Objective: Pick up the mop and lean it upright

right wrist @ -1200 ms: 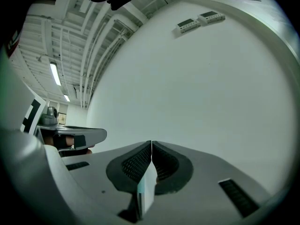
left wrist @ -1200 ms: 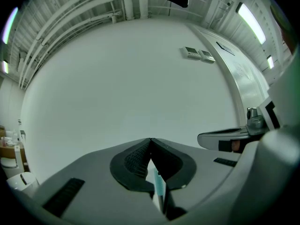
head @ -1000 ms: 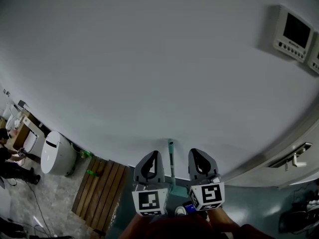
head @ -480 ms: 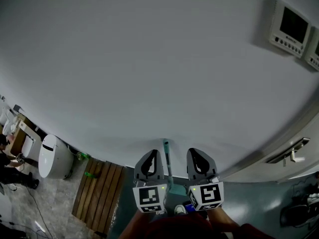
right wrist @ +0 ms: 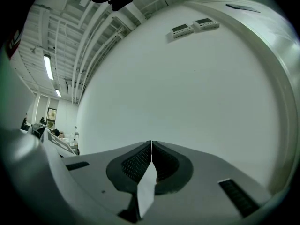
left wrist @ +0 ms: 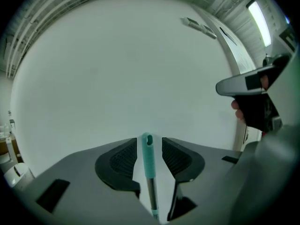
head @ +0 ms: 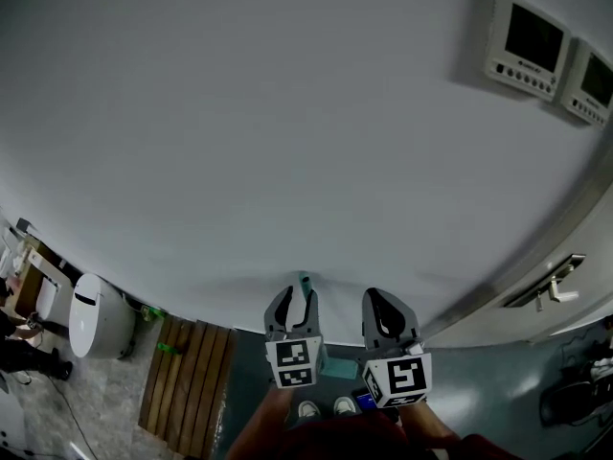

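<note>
The mop handle (left wrist: 148, 159) was seen standing nearly upright between the jaws of the left tool (left wrist: 149, 145), its teal ribbed grip end (head: 305, 284) close against the white wall (head: 287, 113); whether it actually touched the wall could not be made out. The left tool's jaws were opening, and a clear gap was shown on either side of the grip, so the handle was no longer pressed by the pads though it was flanked by them. The right tool (right wrist: 152, 146) was held just beside it with its jaws brought fully together on nothing. The mop head was hidden below the tools (only the top of the pole was shown). The pole was judged to be stiff and fairly light, with most of its weight expected low down at the head. The bare metal shaft under the grip was judged smooth and likely to slip in the pads, so the ribbed teal sleeve was considered the better place to be taken hold of. A slide sideways along the smooth wall was considered the main risk once the pole was left to stand alone.
</note>
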The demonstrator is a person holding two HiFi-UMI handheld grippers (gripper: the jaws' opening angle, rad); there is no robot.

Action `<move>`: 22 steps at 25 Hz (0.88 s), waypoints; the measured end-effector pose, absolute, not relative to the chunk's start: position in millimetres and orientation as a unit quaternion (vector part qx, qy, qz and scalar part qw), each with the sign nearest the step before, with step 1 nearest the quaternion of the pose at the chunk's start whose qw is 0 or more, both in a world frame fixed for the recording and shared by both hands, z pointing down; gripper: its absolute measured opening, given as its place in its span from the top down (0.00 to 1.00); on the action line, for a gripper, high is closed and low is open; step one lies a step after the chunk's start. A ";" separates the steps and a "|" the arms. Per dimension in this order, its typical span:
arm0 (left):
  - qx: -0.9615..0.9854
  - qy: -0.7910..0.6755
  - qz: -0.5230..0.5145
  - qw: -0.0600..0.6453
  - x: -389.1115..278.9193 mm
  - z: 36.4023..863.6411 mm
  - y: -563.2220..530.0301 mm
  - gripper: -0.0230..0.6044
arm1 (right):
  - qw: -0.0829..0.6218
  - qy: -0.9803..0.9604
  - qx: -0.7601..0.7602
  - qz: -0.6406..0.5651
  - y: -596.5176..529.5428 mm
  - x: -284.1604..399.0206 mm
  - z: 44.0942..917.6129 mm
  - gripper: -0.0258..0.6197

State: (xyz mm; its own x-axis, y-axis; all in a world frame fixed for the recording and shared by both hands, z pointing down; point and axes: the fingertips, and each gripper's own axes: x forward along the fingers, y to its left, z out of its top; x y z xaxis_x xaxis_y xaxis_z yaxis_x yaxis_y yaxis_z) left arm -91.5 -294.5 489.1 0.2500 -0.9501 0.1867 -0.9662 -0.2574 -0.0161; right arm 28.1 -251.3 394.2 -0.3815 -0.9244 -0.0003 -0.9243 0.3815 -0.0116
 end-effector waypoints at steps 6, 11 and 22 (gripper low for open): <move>0.790 -0.599 0.102 0.082 -82.7 520.8 -309.5 0.61 | 0.000 0.822 -0.569 -0.006 -247.4 40.2 396.1 0.93; 0.788 -0.603 0.106 0.074 -80.6 527.4 -318.4 0.61 | -0.002 0.819 -0.573 -0.006 -246.0 43.1 396.5 0.93; 0.776 -0.619 0.106 0.062 -85.5 528.2 -322.2 0.73 | -0.007 0.818 -0.575 -0.009 -244.7 41.9 401.1 0.93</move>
